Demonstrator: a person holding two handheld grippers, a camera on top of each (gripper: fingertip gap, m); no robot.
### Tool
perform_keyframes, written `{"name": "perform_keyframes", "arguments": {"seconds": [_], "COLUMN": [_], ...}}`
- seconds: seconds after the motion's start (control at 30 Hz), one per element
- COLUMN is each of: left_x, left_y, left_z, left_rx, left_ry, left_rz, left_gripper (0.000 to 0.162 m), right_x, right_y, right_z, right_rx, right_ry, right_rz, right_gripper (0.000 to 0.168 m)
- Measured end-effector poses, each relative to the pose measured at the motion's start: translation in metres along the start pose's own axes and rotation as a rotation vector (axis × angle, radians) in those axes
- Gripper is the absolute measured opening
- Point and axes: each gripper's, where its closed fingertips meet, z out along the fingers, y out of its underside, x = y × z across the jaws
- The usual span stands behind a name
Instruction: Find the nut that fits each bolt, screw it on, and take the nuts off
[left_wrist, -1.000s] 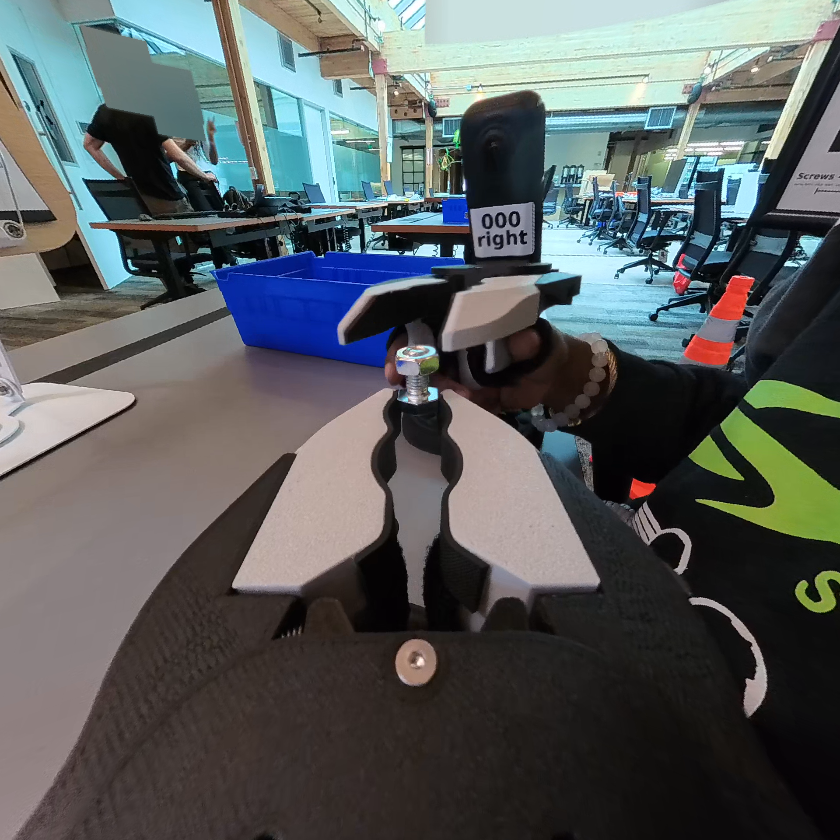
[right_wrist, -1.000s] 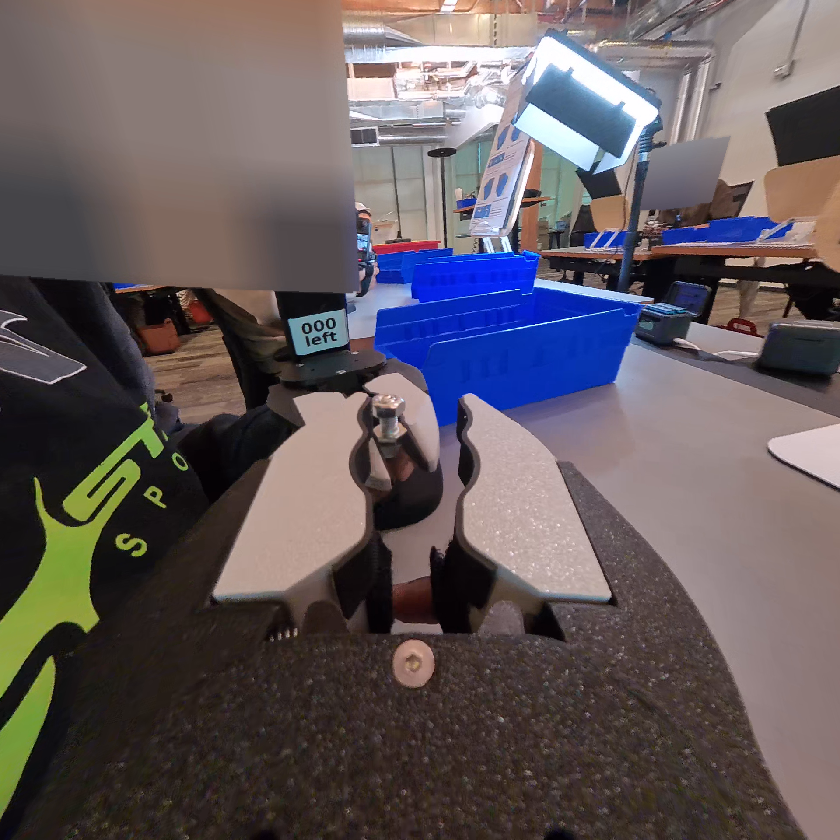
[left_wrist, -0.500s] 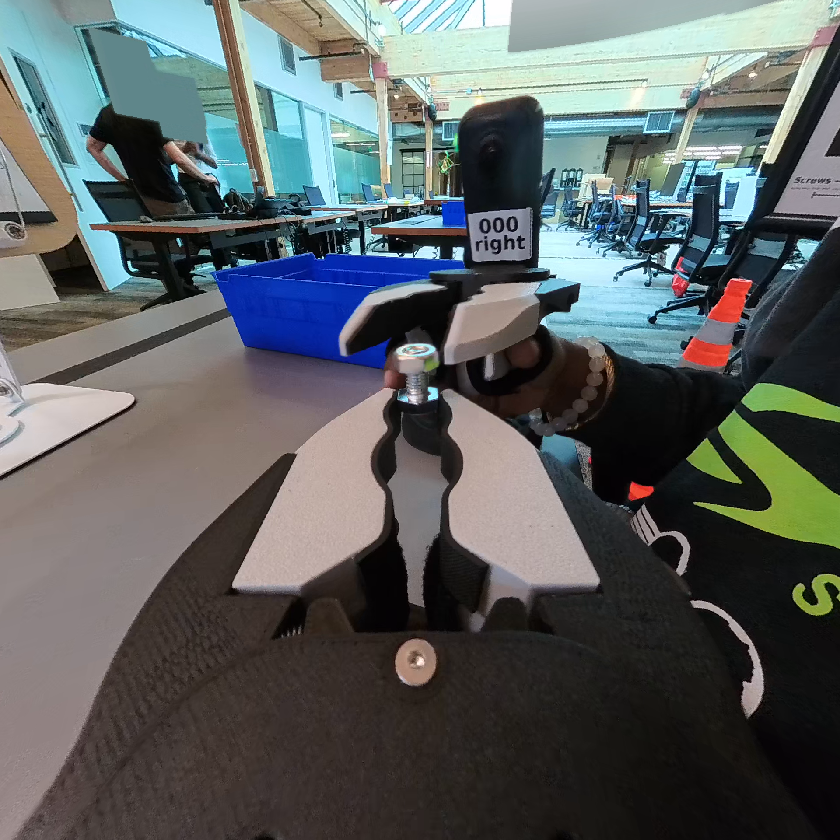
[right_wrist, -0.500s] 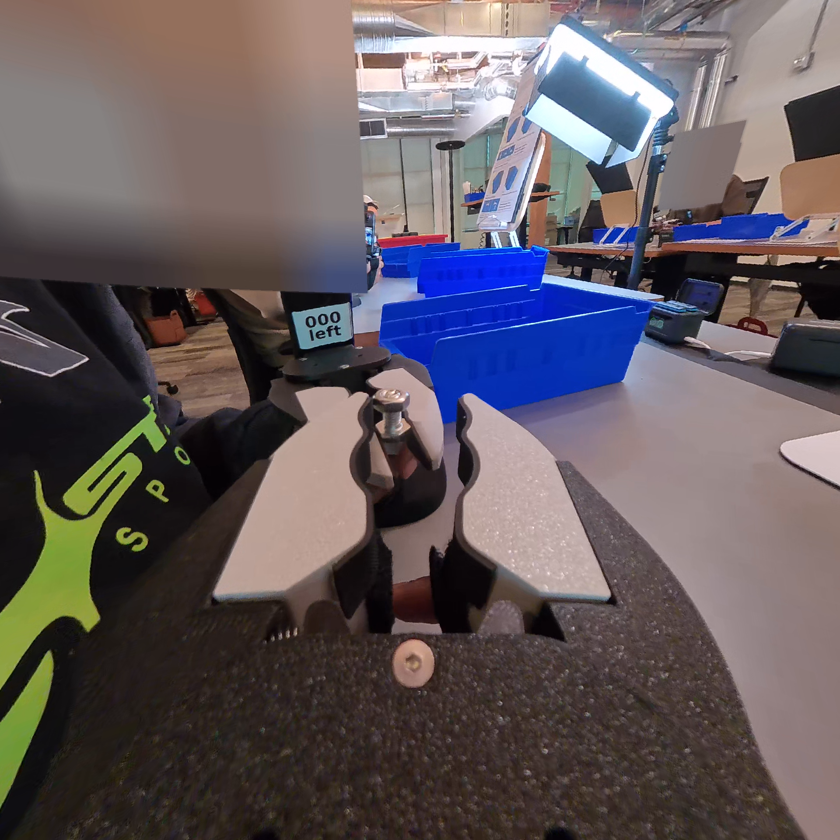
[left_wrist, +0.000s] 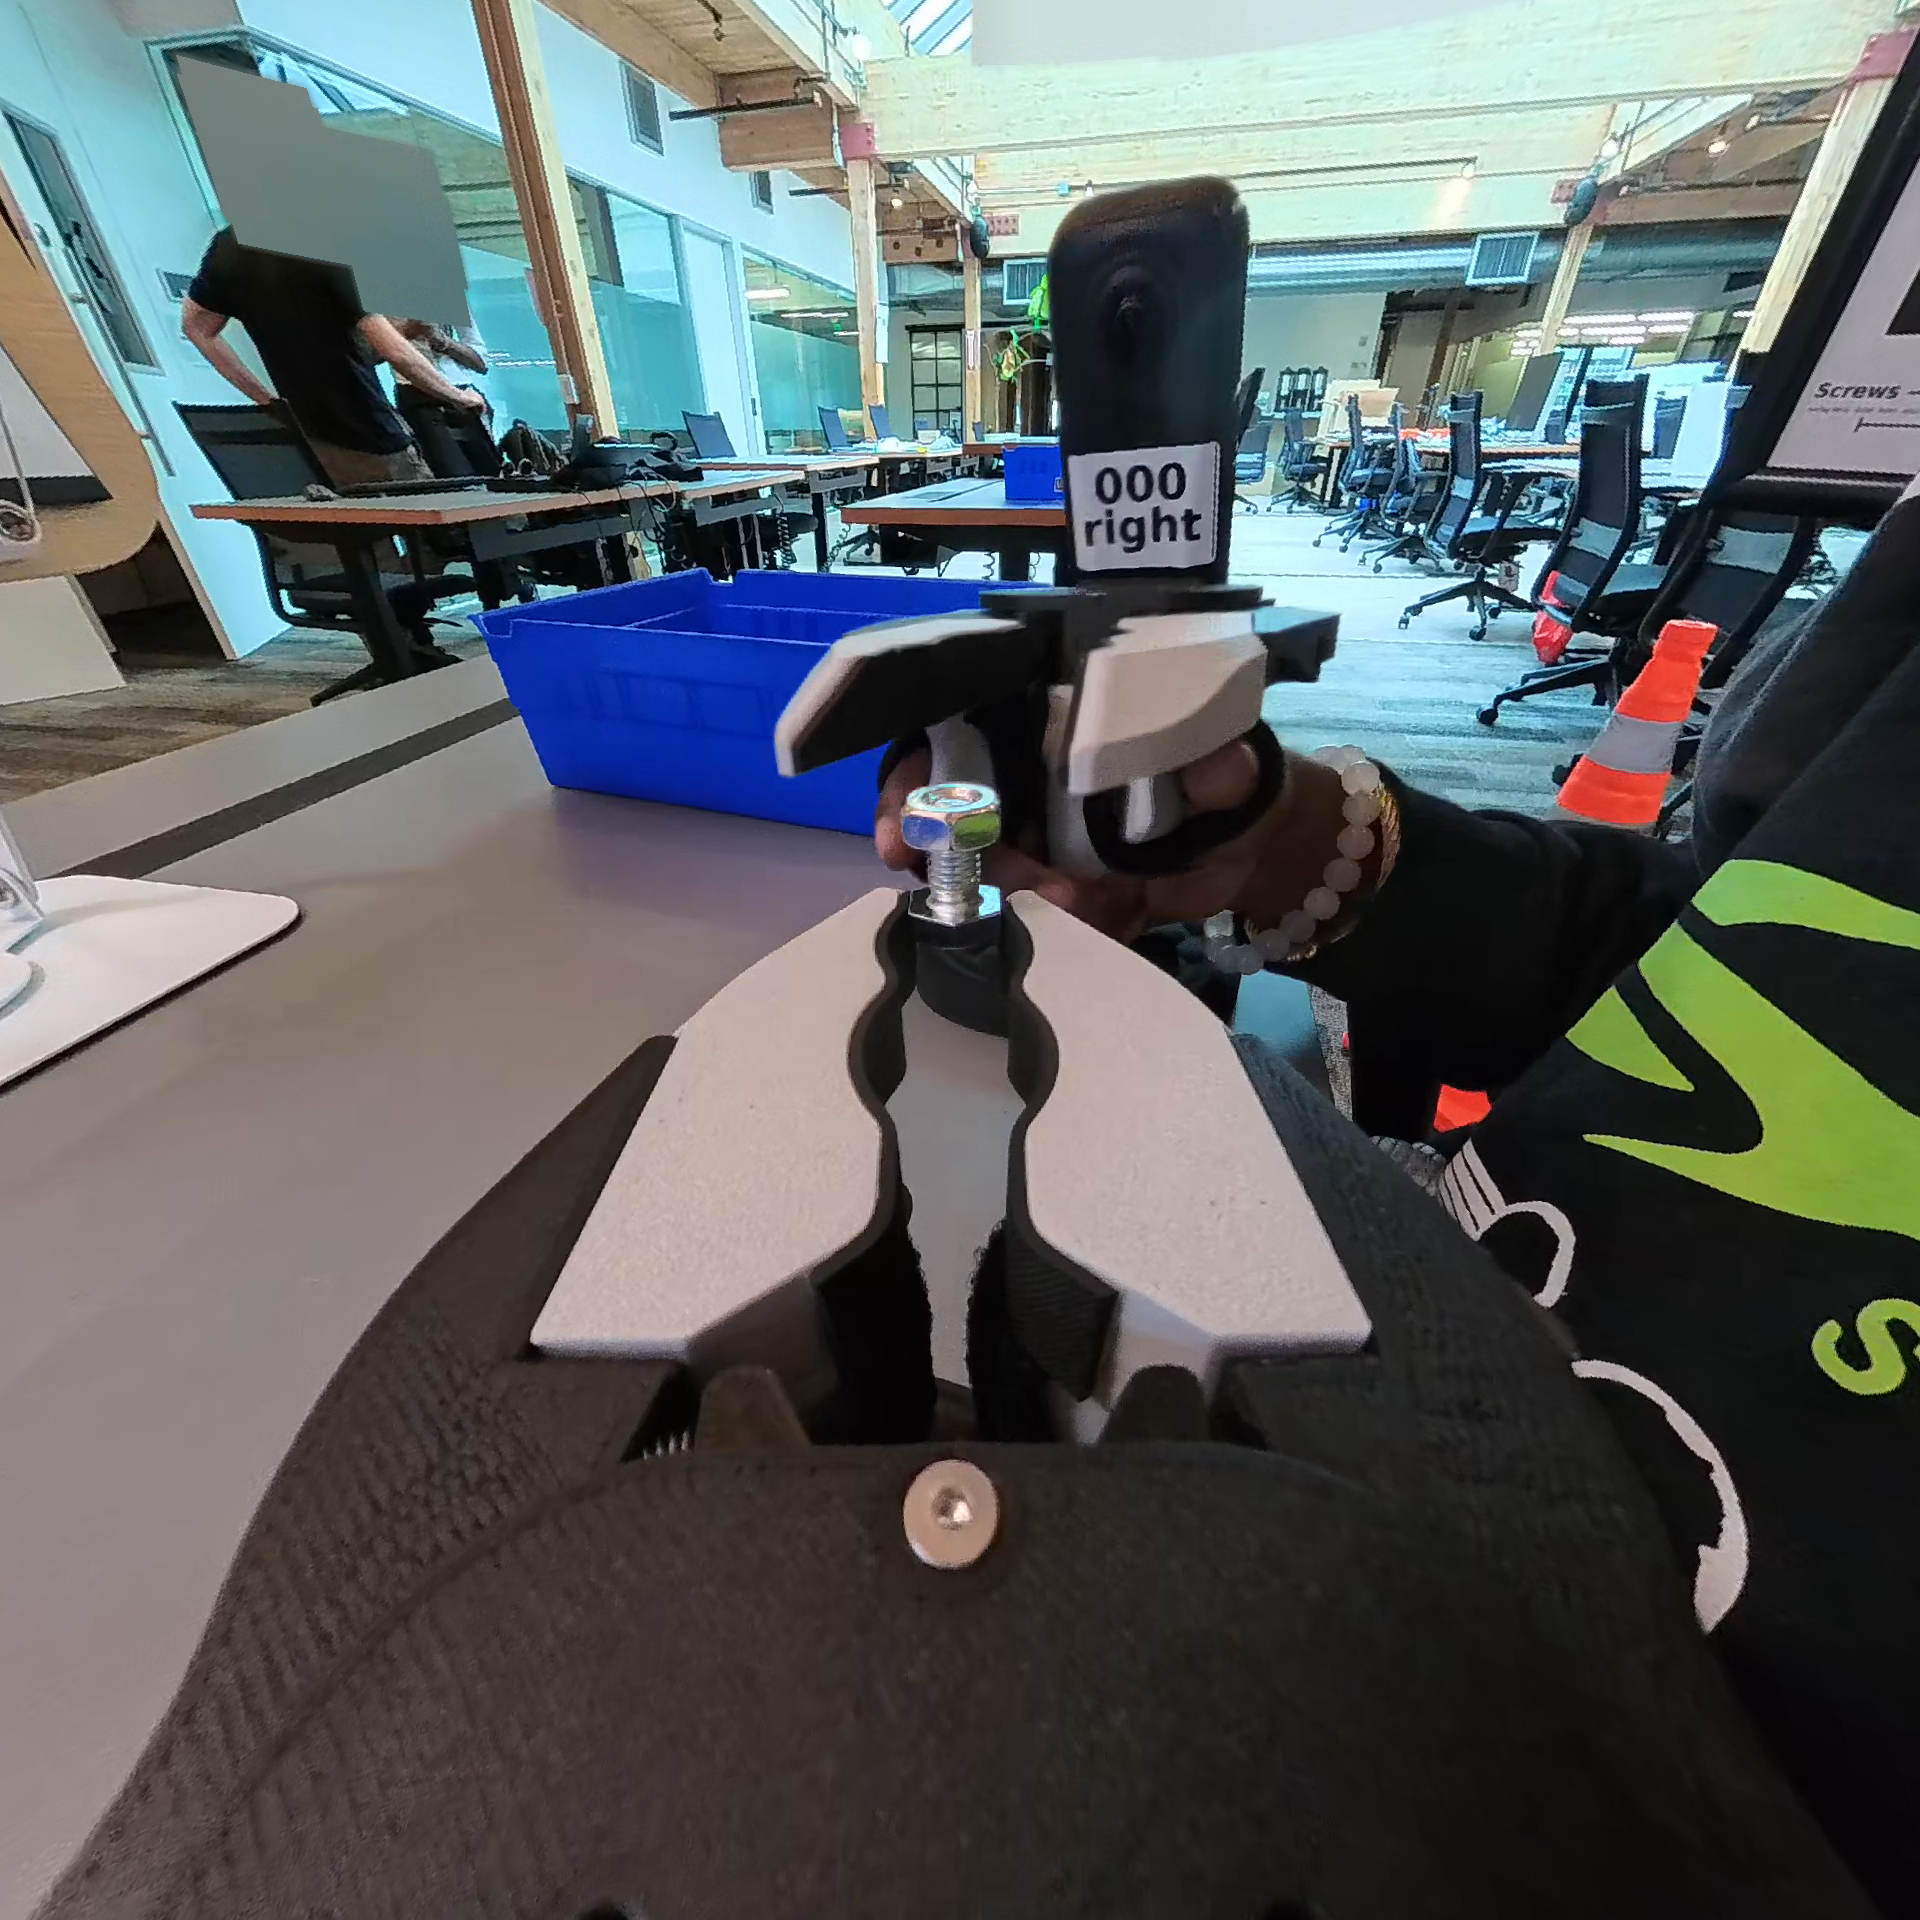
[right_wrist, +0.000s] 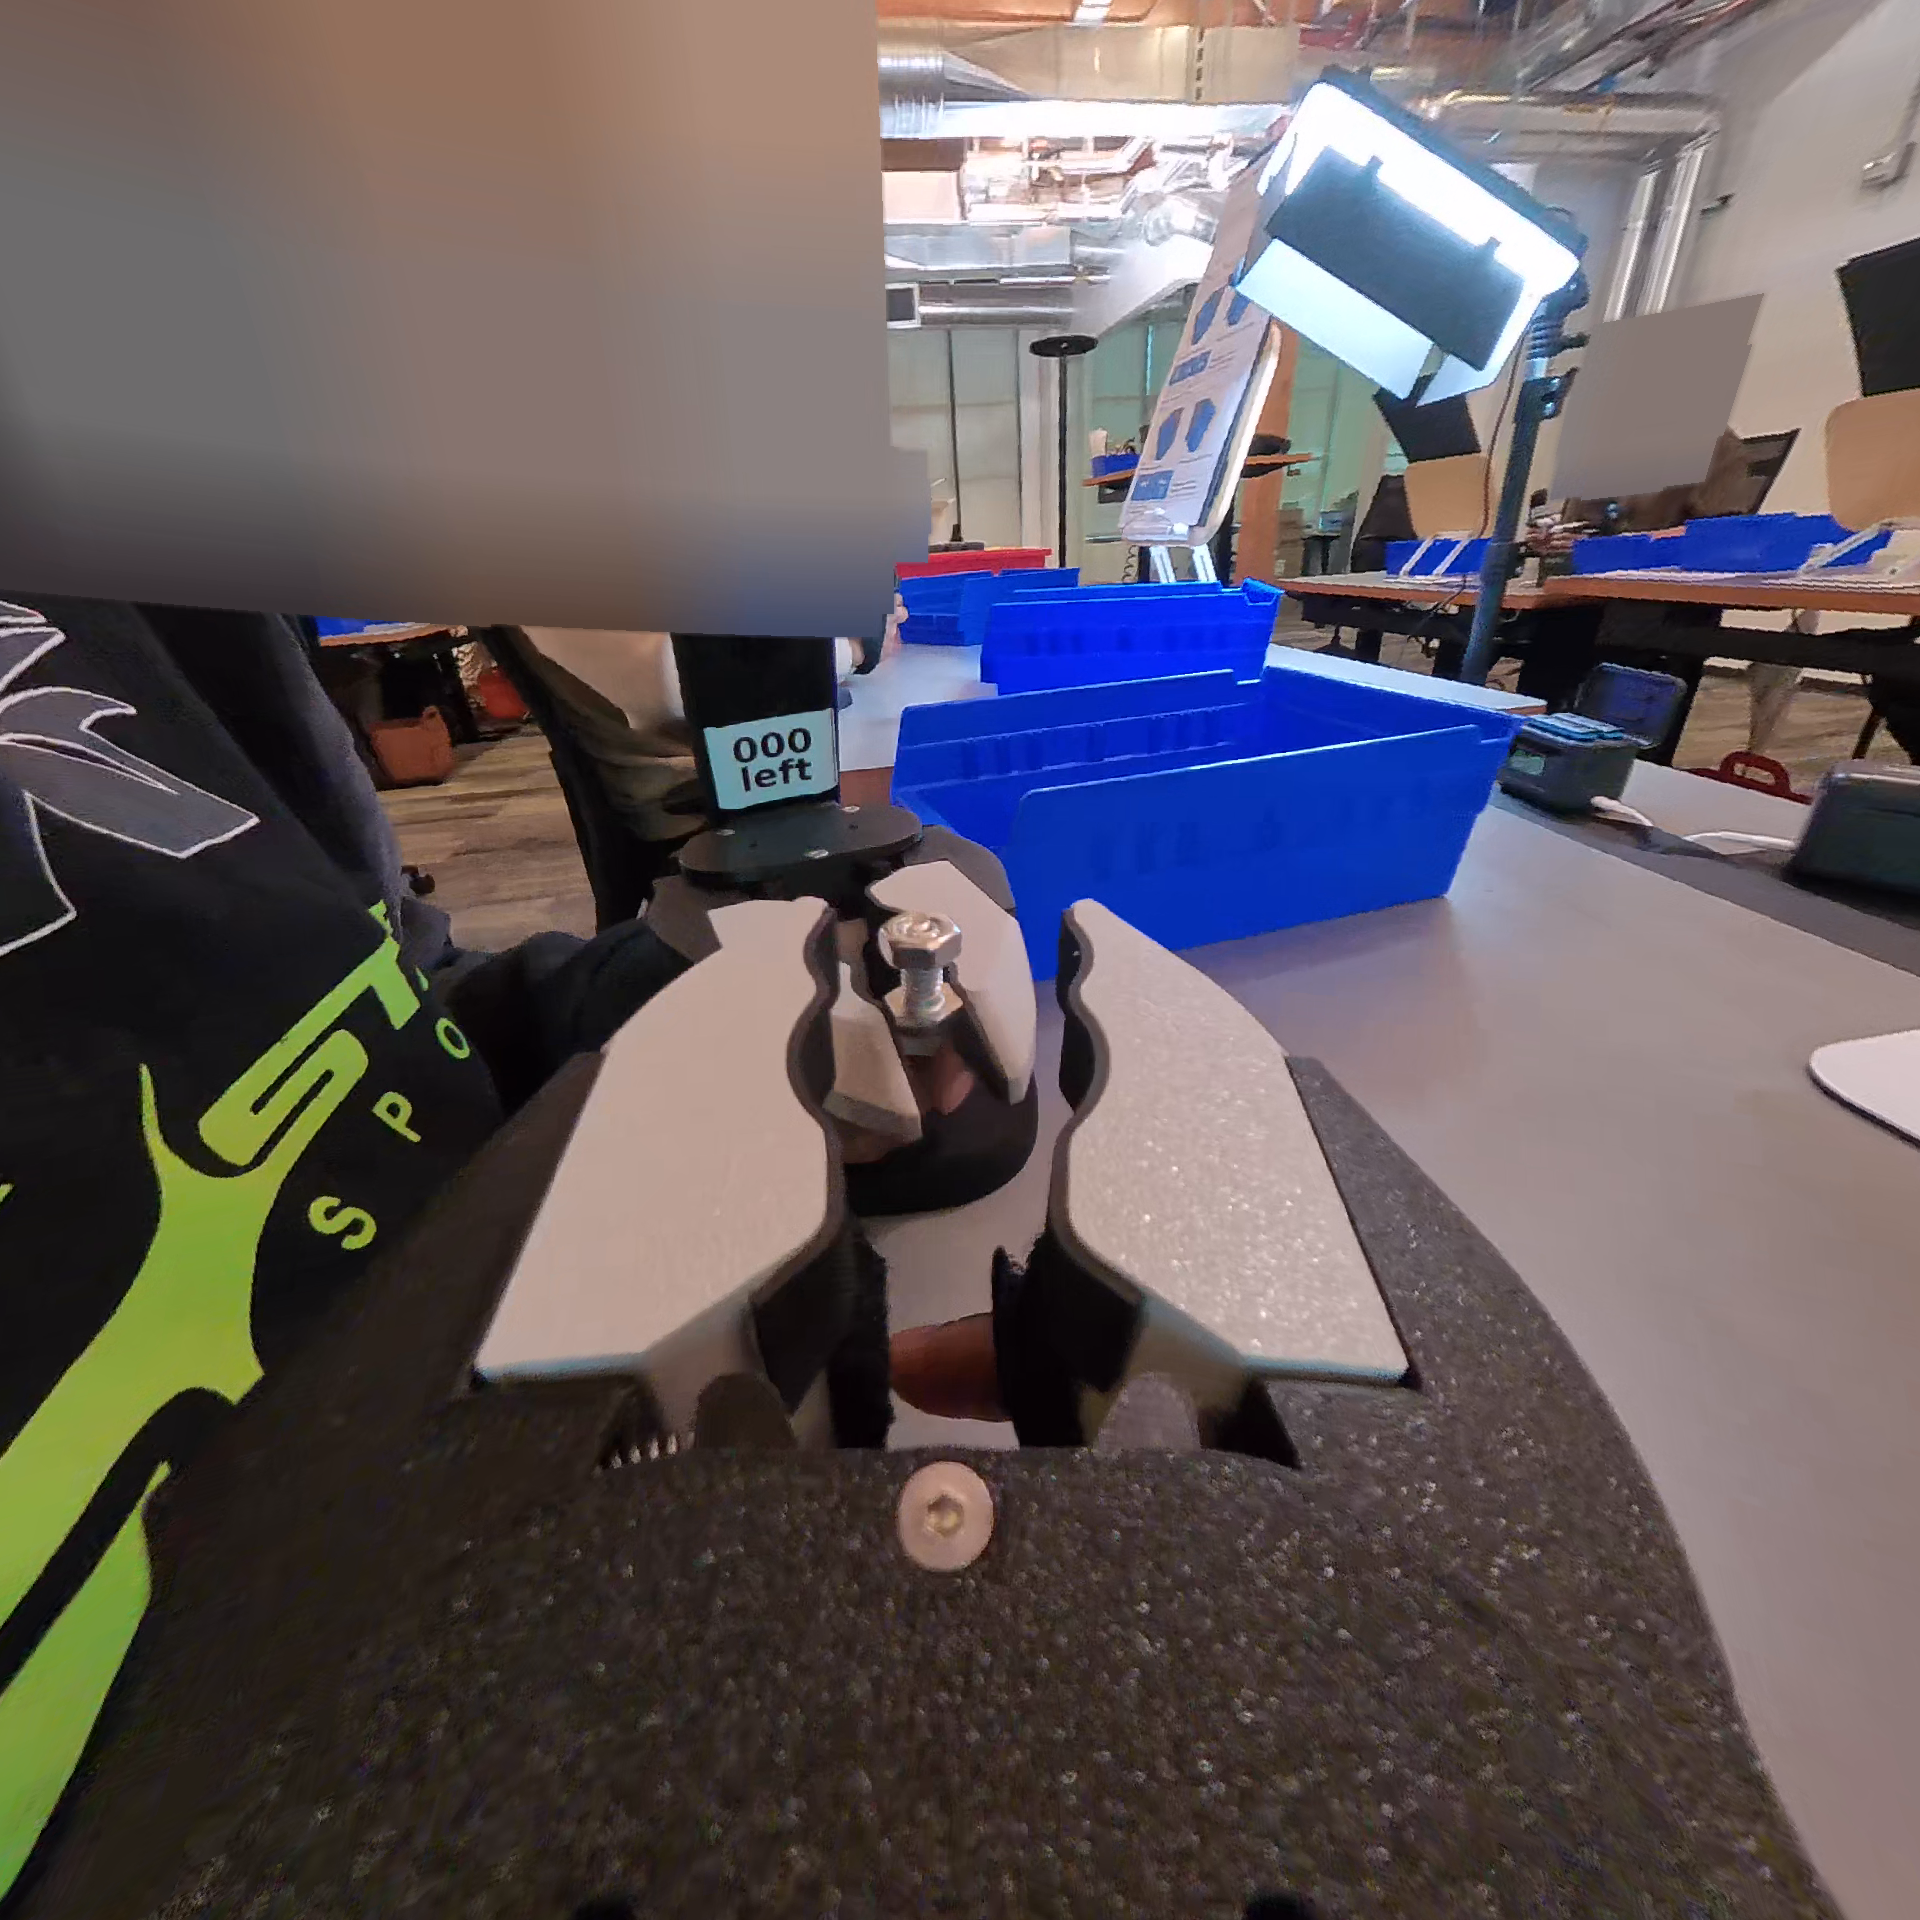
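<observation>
The left gripper (left_wrist: 954, 920) is closed at its tips on the lower end of a small bolt (left_wrist: 951, 868), which stands upright above the grey table (left_wrist: 364, 1039), in front of the blue bin (left_wrist: 675, 717). A silver hex nut (left_wrist: 951, 812) sits at the top of the threaded shank, well above the hex part clamped in the tips; whether that clamped part is the bolt head or a second nut cannot be told. The right gripper (right_wrist: 940, 997) stands open, its fingers to either side of the nut and apart from it, holding nothing. The steel pieces look small, rigid and light, with smooth plated faces likely to slip under a loose pinch. The nut's flat sides seem the sensible place to grip, squarely across two opposite flats, while the left gripper holds the bolt from turning.
</observation>
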Motion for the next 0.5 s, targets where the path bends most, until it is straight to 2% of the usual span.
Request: {"name": "perform_keyframes", "arguments": {"seconds": [0.23,0.33,0.5], "left_x": [0.000,0.000,-0.001], "left_y": [0.000,0.000,0.000], "left_z": [0.000,0.000,-0.001], "left_rx": [0.000,0.002,0.004], "left_ry": [0.002,0.003,-0.001], "left_rz": [0.002,0.001,-0.008], "left_gripper": [0.015,0.015,0.015], "right_x": [0.002,0.003,0.008], "right_y": [0.006,0.007,0.005], "right_z": [0.014,0.010,-0.004], "right_rx": [-0.025,-0.032,-0.033], "right_ry": [-0.003,0.006,0.037], "right_rz": [0.004,-0.007,-0.018], "right_gripper": [0.041,0.035,0.035]}}
